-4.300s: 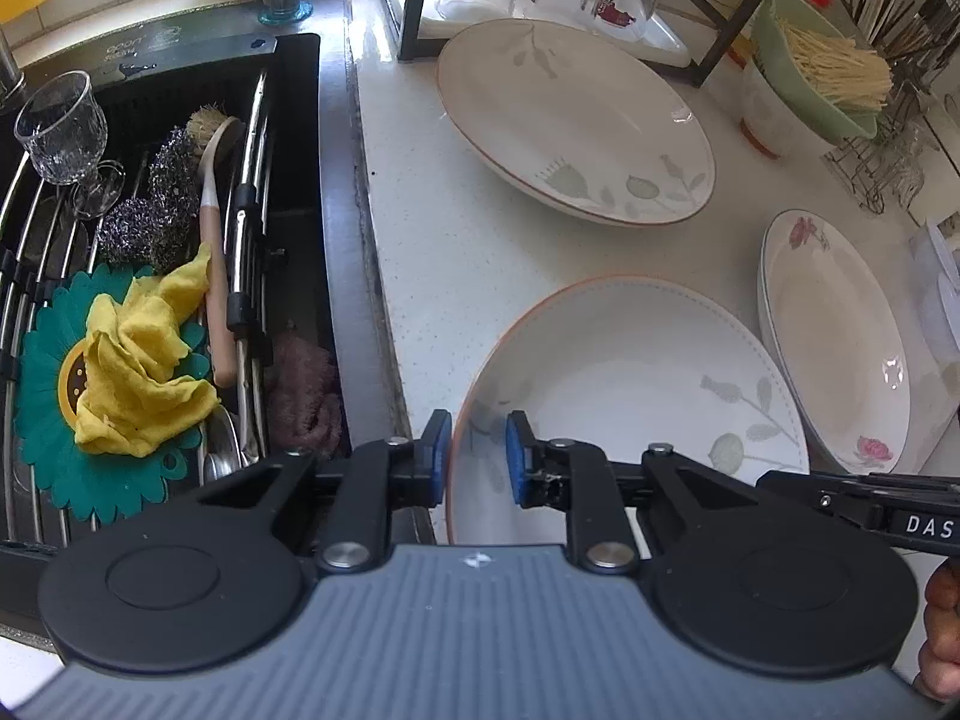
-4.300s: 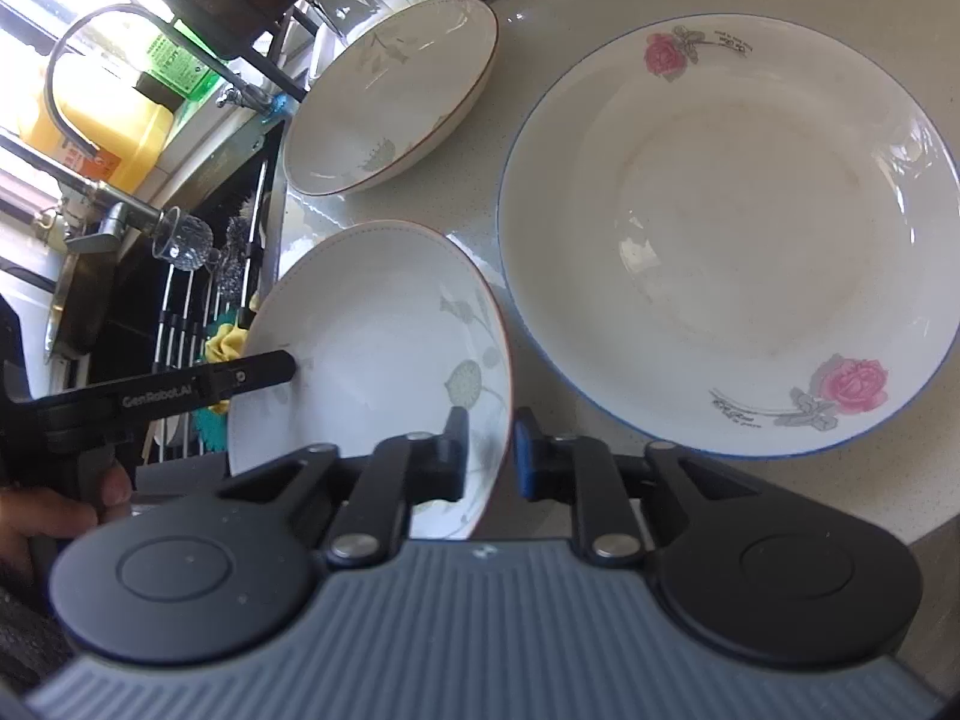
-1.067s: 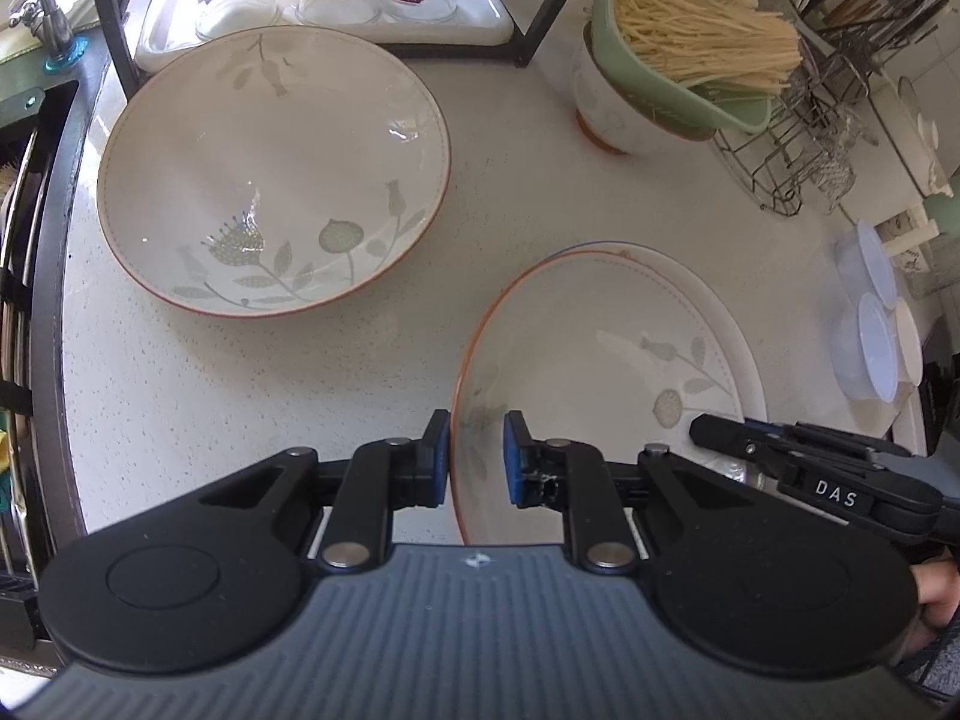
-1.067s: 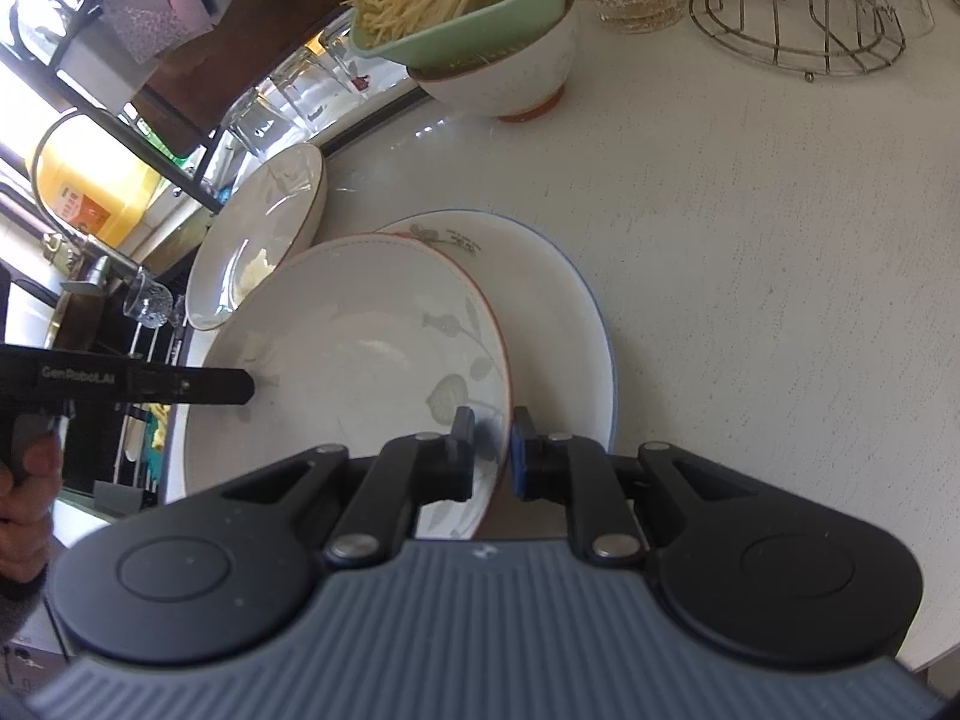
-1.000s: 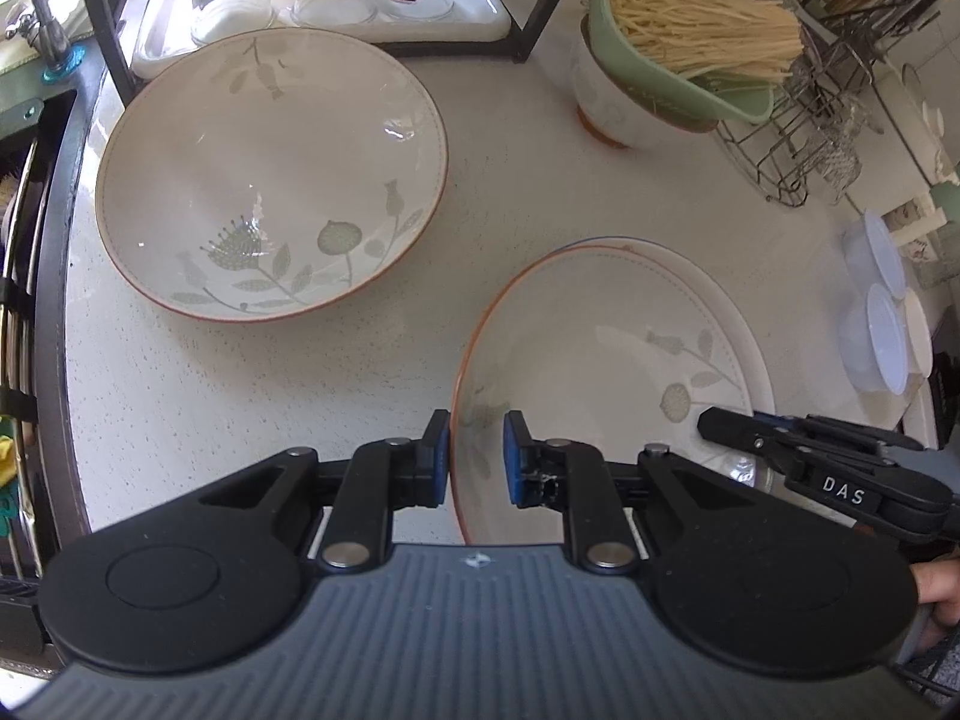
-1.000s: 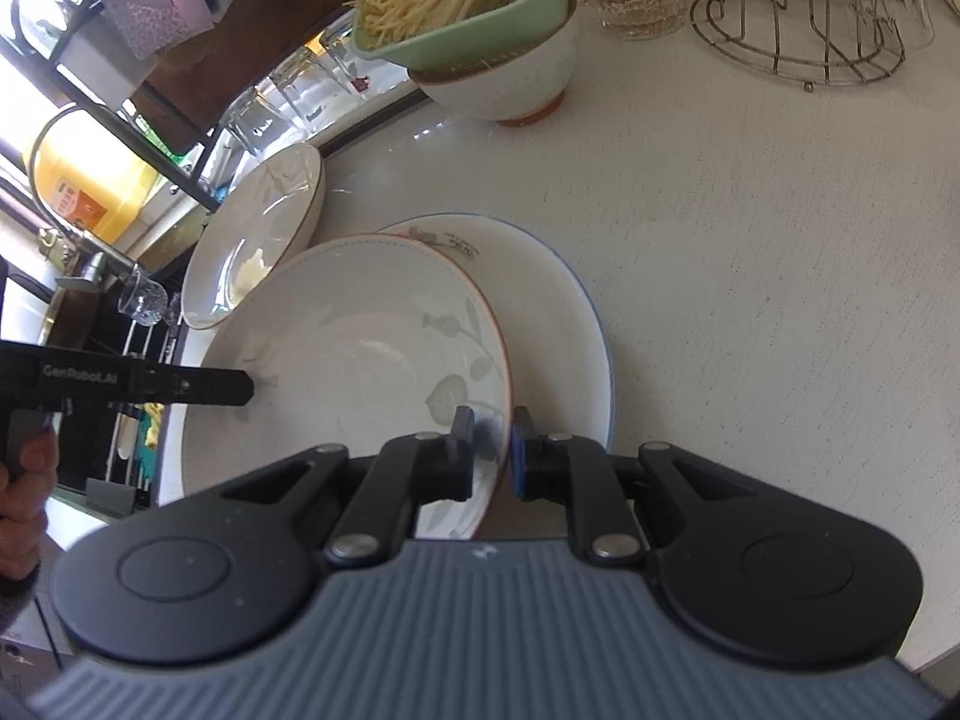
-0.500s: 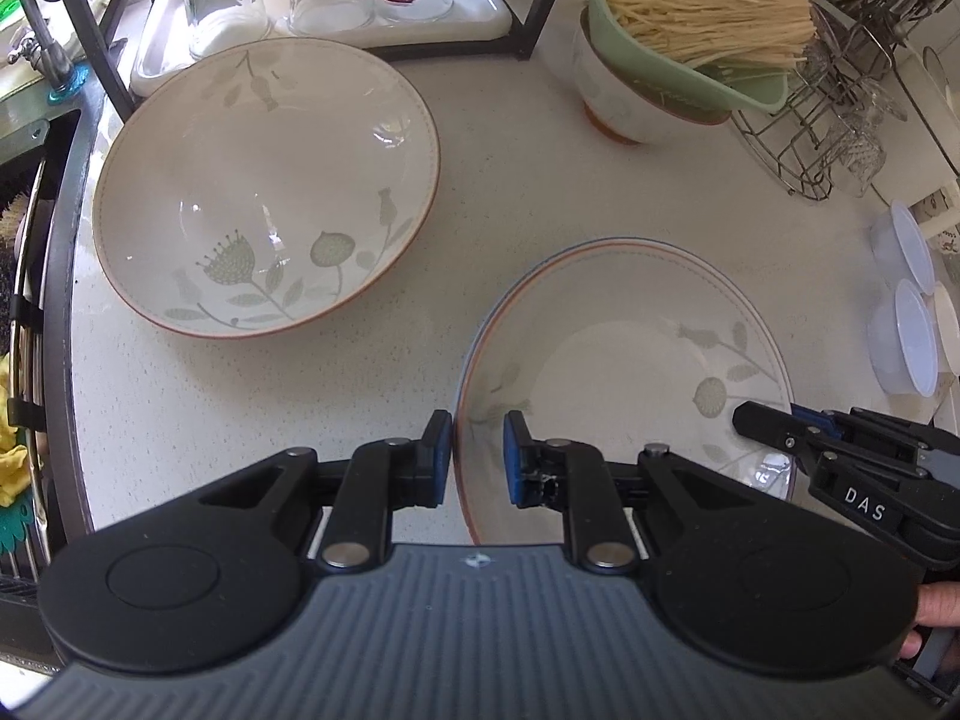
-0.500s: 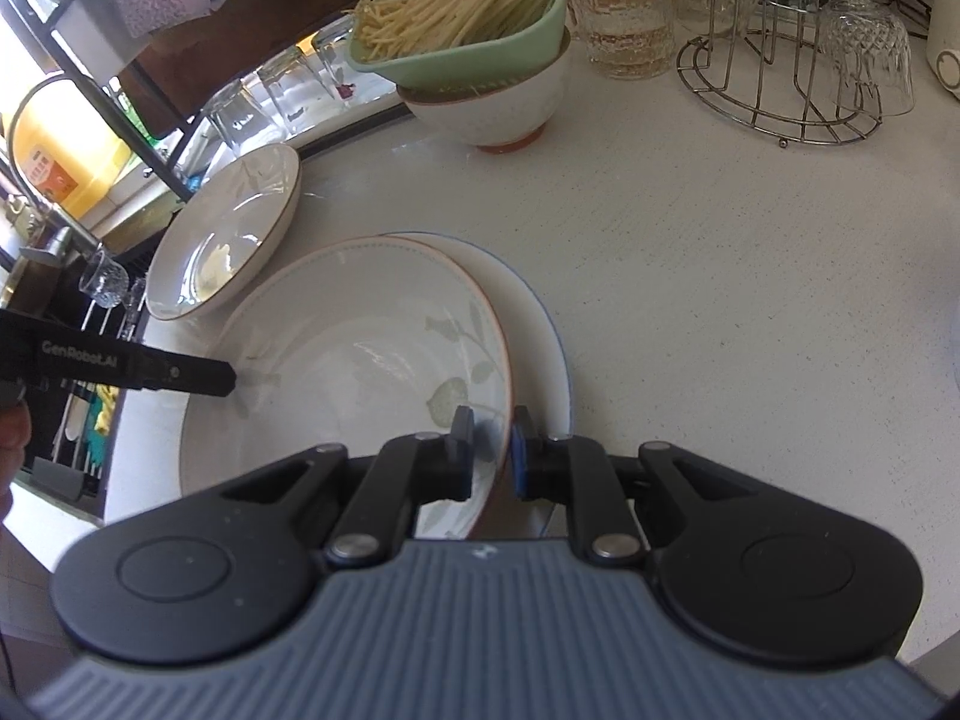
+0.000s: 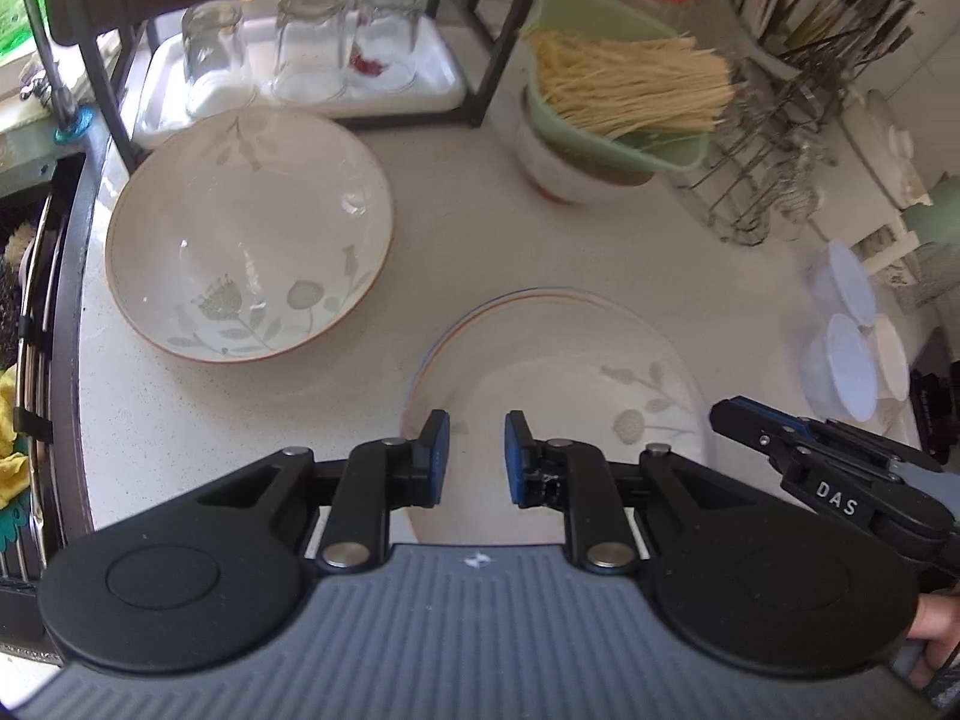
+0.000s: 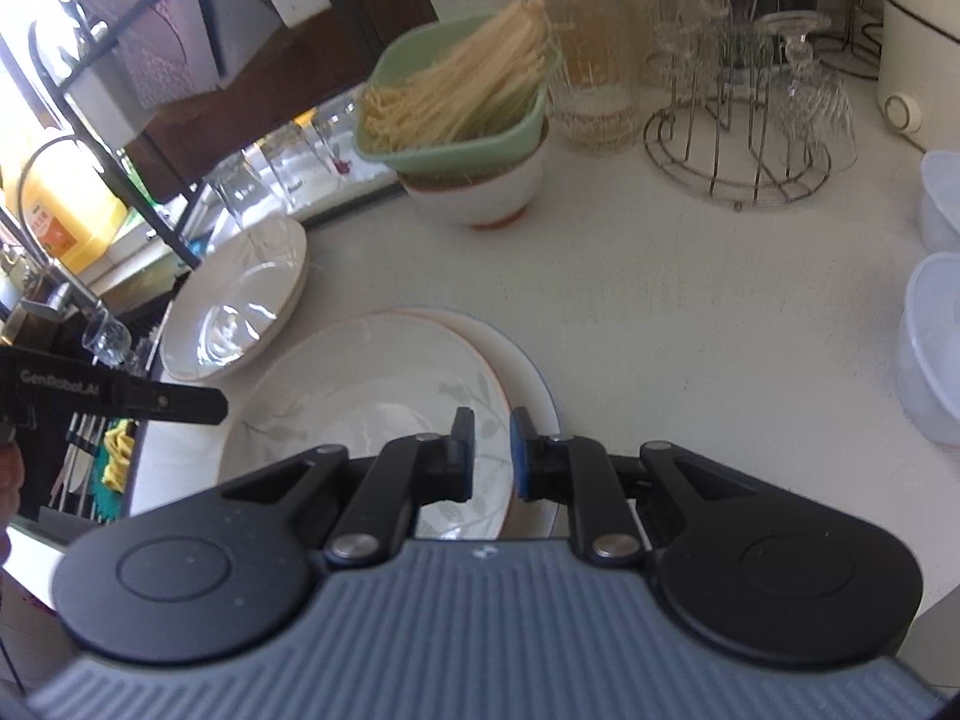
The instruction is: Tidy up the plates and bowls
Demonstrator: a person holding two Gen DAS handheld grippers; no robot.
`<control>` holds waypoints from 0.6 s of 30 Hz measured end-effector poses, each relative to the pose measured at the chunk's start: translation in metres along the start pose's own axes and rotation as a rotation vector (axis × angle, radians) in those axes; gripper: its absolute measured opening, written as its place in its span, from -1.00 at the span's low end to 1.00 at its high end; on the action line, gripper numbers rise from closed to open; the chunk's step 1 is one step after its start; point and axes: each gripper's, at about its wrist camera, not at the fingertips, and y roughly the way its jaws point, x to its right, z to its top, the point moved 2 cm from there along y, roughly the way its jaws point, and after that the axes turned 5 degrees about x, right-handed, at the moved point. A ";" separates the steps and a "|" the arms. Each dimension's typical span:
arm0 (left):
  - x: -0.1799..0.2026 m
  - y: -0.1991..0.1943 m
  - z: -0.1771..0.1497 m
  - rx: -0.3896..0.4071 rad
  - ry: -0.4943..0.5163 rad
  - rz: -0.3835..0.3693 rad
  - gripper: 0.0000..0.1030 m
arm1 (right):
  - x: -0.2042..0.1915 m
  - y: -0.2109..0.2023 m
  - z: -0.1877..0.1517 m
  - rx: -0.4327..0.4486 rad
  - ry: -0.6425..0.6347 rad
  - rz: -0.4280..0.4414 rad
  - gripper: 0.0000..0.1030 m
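- Cream stoneware, leaf-printed and orange-rimmed: the leaf plate point(image 9: 570, 372) lay nested on a blue-rimmed plate point(image 10: 534, 399), whose edge showed as a crescent on the far and right sides, near the front of the white speckled counter point(image 9: 480, 240).
- My left gripper point(image 9: 471, 456) hung over the leaf plate's near-left edge. Its blue pads stood a narrow gap apart with only the plate's face showing between them. The rim ran outside the left finger, so I had nothing in that claw.
- My right gripper point(image 10: 492, 456) sat at the plate's opposite edge, pads almost together. The orange rim ran through the slot between them, and I could not tell whether the pads pressed on it or merely straddled it.
- A large floral bowl point(image 9: 240, 240) stood apart to the left of the stack, close to the sink point(image 9: 30, 300).
- Behind the bowl, upturned glasses point(image 9: 312, 48) rested on a white tray under a dark shelf frame.
- A green strainer point(image 9: 624, 84) full of dry noodles perched on a white bowl point(image 9: 552, 174) at the back of the counter.
- Beside it stood a wire rack point(image 9: 768, 180), and lidded plastic tubs point(image 9: 846, 360) sat at the far right.
- A person's hand point(image 9: 933, 624) showed at the frame's lower right corner.
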 end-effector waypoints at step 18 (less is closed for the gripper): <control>0.079 -0.120 -0.030 0.247 0.041 0.086 -0.59 | 0.005 -0.125 0.043 0.190 -0.070 0.112 -0.69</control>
